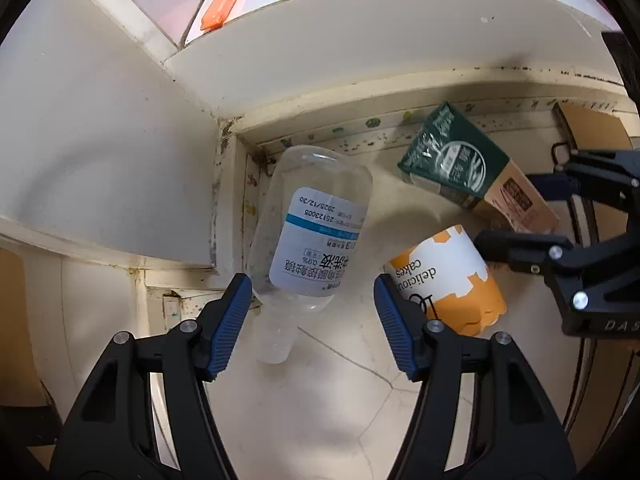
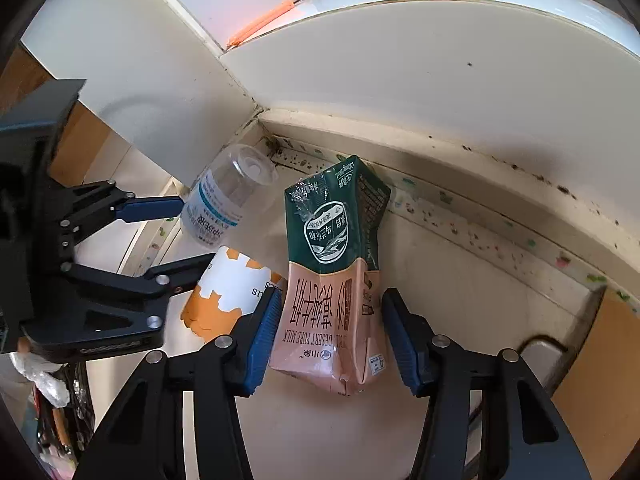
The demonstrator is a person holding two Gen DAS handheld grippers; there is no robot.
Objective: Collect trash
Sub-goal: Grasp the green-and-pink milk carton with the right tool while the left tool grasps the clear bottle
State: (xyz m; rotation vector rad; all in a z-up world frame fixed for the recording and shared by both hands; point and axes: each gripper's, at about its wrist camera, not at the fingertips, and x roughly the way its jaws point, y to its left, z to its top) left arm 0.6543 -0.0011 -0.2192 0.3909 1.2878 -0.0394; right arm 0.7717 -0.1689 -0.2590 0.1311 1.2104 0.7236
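Blue-padded fingers of the left gripper point(image 1: 312, 324) fill the near edge of the left wrist view, jaws standing wide, one pad either side of the neck end of a clear plastic bottle point(image 1: 310, 236); the left pad sits just beside the bottle's shoulder, contact not certain.

Item 1, floor point(image 1: 320, 412): pale tile, grimy along the skirting, meeting white panels in a corner at 11 o'clock.

Item 2, milk carton point(image 2: 340, 268): green above, pink below, creased, lying between the pads of the right gripper point(image 2: 328, 336) (jaws moderately wide, the left pad at the carton's edge, the right pad apart from it, so no grip shown). In the left wrist view the carton point(image 1: 468, 172) lies at 2 o'clock.

Item 3, bottle point(image 2: 224, 204): white label with a blue band, base toward the corner, at 10 o'clock from the carton.

Item 4, paper cup point(image 1: 444, 280): orange and white, on its side, between bottle and carton, just beside the left gripper's right finger. In the right wrist view the cup point(image 2: 228, 292) lies at 9 o'clock.

Item 5, orange strip point(image 1: 222, 2): on the white ledge at 12 o'clock.
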